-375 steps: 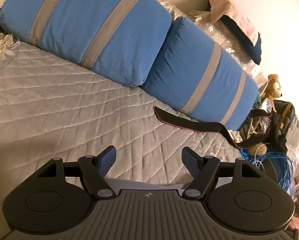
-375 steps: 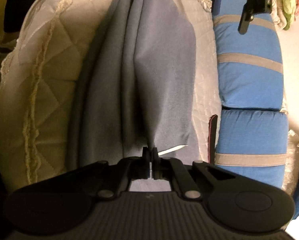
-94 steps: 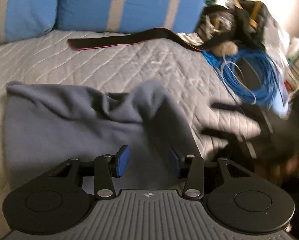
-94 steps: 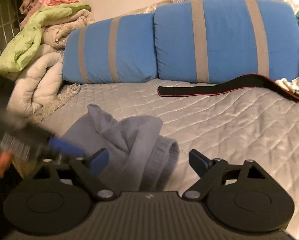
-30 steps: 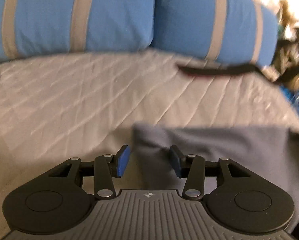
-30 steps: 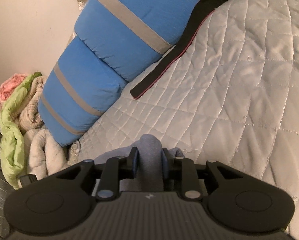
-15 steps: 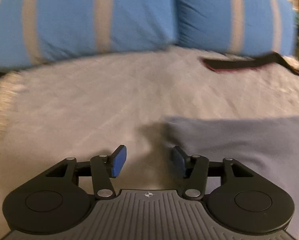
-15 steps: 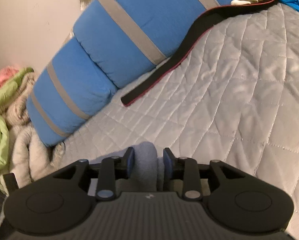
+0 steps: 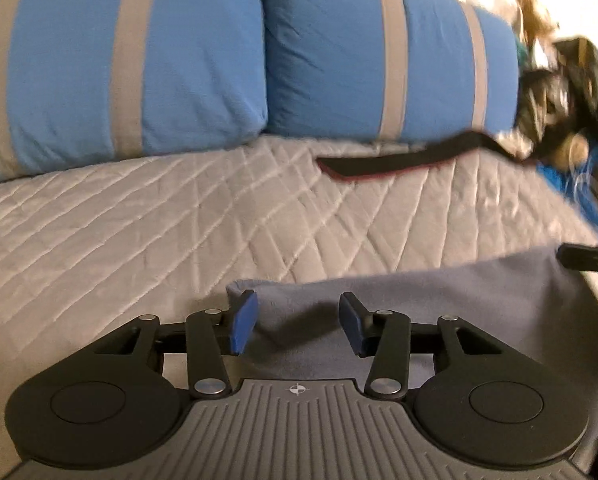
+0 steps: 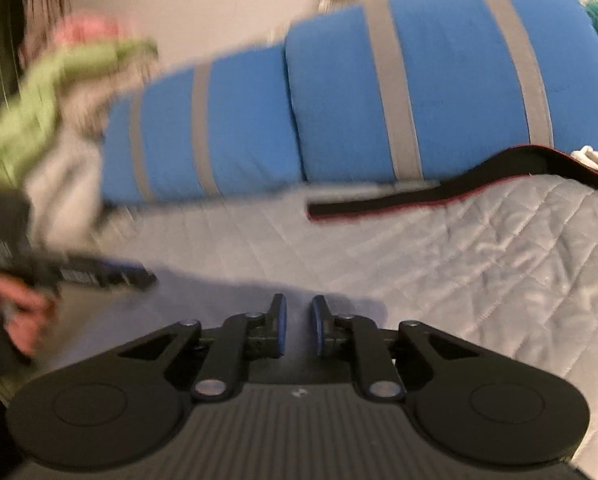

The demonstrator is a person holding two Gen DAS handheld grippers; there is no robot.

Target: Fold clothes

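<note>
A grey-blue garment (image 9: 439, 300) lies folded flat on the quilted bed, its far edge straight. My left gripper (image 9: 297, 322) is open, its fingers low over the garment's near left corner, holding nothing. In the right wrist view my right gripper (image 10: 297, 330) has its jaws a narrow gap apart over the garment's right end (image 10: 227, 300); the view is blurred and nothing is clamped. The left gripper (image 10: 99, 276) and a hand show at the left of that view. The right gripper's tip (image 9: 587, 258) shows at the right edge of the left wrist view.
Two blue pillows with grey stripes (image 9: 259, 56) line the far side of the quilted bedspread (image 9: 139, 232). A black strap with red trim (image 9: 411, 160) lies before them. Blue cable and clutter (image 9: 579, 160) sit at the right. Folded blankets (image 10: 39, 120) are piled at the left.
My left gripper has come back right over the garment's left corner. My right gripper has swung its view round and dropped lower; the cloth no longer stands between its fingers.
</note>
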